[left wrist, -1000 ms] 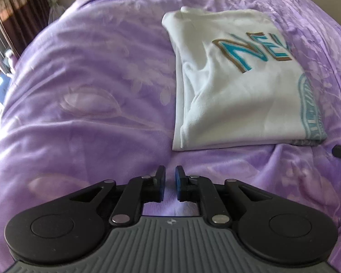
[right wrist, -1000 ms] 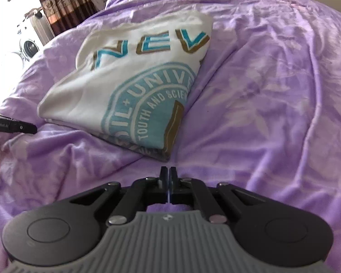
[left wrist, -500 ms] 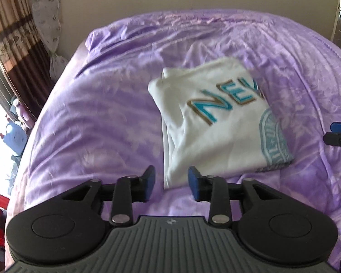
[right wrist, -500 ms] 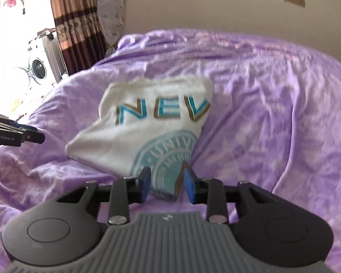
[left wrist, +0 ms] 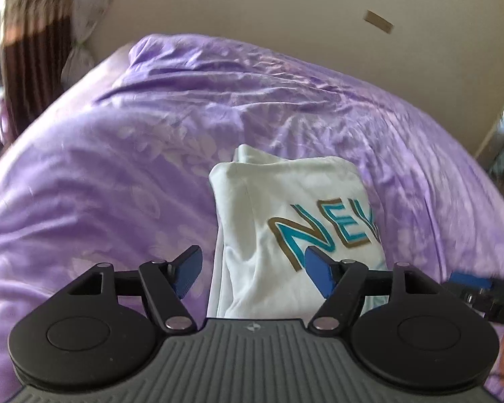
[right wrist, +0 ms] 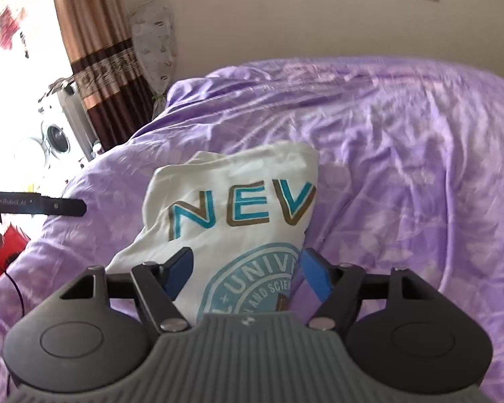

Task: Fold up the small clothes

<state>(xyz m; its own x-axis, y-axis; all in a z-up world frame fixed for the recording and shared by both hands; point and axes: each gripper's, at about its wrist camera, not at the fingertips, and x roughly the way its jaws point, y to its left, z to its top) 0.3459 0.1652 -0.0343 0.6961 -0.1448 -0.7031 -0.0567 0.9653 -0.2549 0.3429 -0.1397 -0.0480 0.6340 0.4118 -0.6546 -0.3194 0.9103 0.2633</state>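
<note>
With the white shirt (left wrist: 295, 235) lying folded on the purple bedspread (left wrist: 117, 174), let your left gripper (left wrist: 252, 270) and right gripper (right wrist: 248, 273) finish opening, both empty, and lift clear without snagging what looks like a finished fold.

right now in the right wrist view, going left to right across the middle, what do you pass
other gripper's black finger → washing machine → brown curtain → folded white shirt → bare purple bedspread
</note>
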